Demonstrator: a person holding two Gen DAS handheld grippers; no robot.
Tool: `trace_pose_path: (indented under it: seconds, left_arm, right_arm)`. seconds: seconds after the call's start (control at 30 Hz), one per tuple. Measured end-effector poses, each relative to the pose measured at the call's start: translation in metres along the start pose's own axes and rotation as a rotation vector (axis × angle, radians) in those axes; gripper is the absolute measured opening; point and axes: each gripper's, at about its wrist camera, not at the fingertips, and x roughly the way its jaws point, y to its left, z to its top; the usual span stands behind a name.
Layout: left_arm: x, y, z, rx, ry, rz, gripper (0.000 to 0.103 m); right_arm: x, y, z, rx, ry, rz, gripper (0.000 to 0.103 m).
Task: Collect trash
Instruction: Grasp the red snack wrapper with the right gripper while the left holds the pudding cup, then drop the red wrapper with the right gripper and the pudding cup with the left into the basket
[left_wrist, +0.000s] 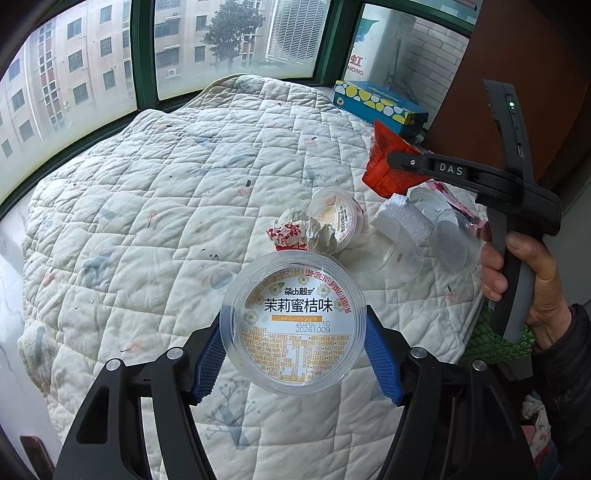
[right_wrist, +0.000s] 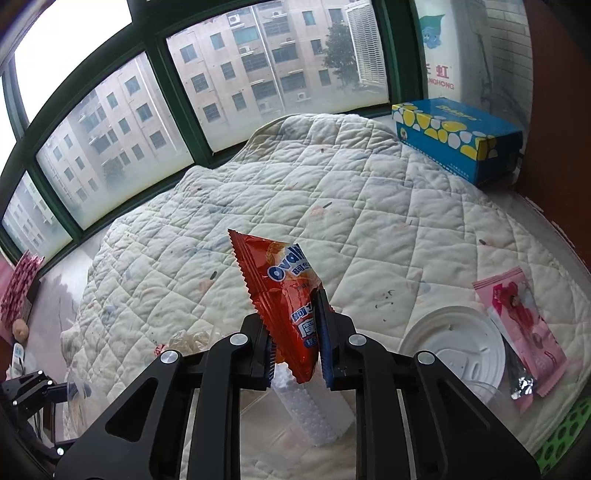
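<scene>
My left gripper (left_wrist: 293, 328) is shut on a clear plastic cup (left_wrist: 293, 325) with a printed label, held above the quilt. My right gripper (right_wrist: 295, 347) is shut on an orange Ovaltine wrapper (right_wrist: 286, 291), held up off the quilt; it also shows in the left wrist view (left_wrist: 388, 162). On the quilt lie a second small clear cup (left_wrist: 338, 218), a crumpled red-and-white wrapper (left_wrist: 290, 232), a white foam piece (left_wrist: 400, 219) (right_wrist: 310, 410), a white lid (right_wrist: 456, 345) and a pink wrapper (right_wrist: 521, 328).
The white quilted cover (left_wrist: 166, 206) fills both views. A blue and yellow box (right_wrist: 458, 138) stands at the far right by the window. A green mesh basket (left_wrist: 495, 343) shows at the right edge. A brown cabinet (left_wrist: 517, 74) is at right.
</scene>
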Motion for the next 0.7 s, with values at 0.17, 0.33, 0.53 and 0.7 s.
trace_pose_path:
  seconds: [0.17, 0.33, 0.53, 0.7]
  left_arm:
    - [-0.009, -0.017, 0.009, 0.035, -0.030, -0.025, 0.066]
    - [-0.013, -0.045, 0.019, 0.080, -0.050, -0.068, 0.066]
    - [-0.013, -0.091, 0.028, 0.156, -0.063, -0.128, 0.066]
    - [-0.012, -0.132, 0.035, 0.222, -0.068, -0.182, 0.066]
  right_arm:
    - [-0.047, -0.015, 0.000, 0.048, -0.075, 0.002, 0.018]
    - [-0.103, -0.037, -0.009, 0.111, -0.146, -0.014, 0.018]
    - [-0.165, -0.070, -0.035, 0.162, -0.185, -0.089, 0.018]
    - [-0.201, -0.106, -0.064, 0.226, -0.183, -0.169, 0.018]
